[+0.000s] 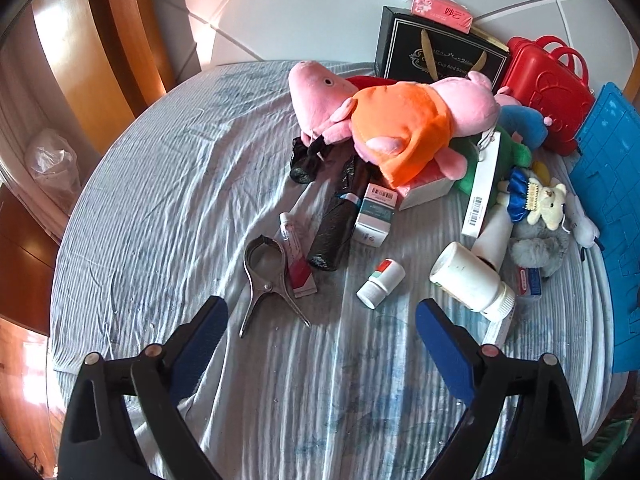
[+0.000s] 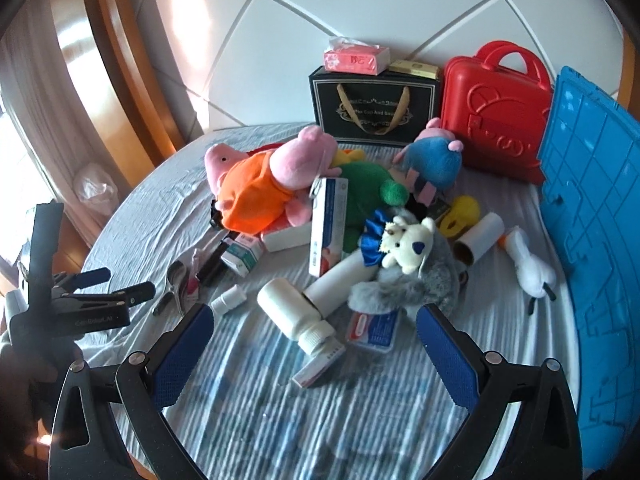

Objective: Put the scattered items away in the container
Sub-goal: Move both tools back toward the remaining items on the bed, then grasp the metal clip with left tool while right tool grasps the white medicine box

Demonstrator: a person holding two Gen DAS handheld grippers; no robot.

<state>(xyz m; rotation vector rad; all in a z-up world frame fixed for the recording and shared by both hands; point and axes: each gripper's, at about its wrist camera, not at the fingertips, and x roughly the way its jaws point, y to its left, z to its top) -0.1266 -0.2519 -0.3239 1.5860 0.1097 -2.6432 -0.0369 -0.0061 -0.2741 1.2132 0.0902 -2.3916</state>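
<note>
Scattered items lie on a striped cloth on a round table. A pink pig plush in an orange dress [image 1: 400, 128] [image 2: 256, 184] lies at the back of the pile. A white pill bottle [image 1: 472, 280] [image 2: 296, 316], a small white vial [image 1: 380, 283] [image 2: 228, 300], metal pliers [image 1: 268, 280], a tube [image 1: 296, 256] and a black bag roll [image 1: 336, 228] lie nearer. My left gripper [image 1: 320, 320] is open and empty, just short of the pliers and vial. It also shows in the right wrist view [image 2: 120, 284]. My right gripper [image 2: 314, 328] is open and empty, with the pill bottle between its fingertips' line.
A blue plastic crate [image 2: 592, 240] [image 1: 612, 200] stands at the right edge. A red toy case [image 2: 496, 112] and a black gift bag [image 2: 372, 108] with a pink tissue pack [image 2: 356, 58] stand at the back. A teddy on a grey plush [image 2: 408, 248], a white goose toy [image 2: 528, 264], and boxes lie about.
</note>
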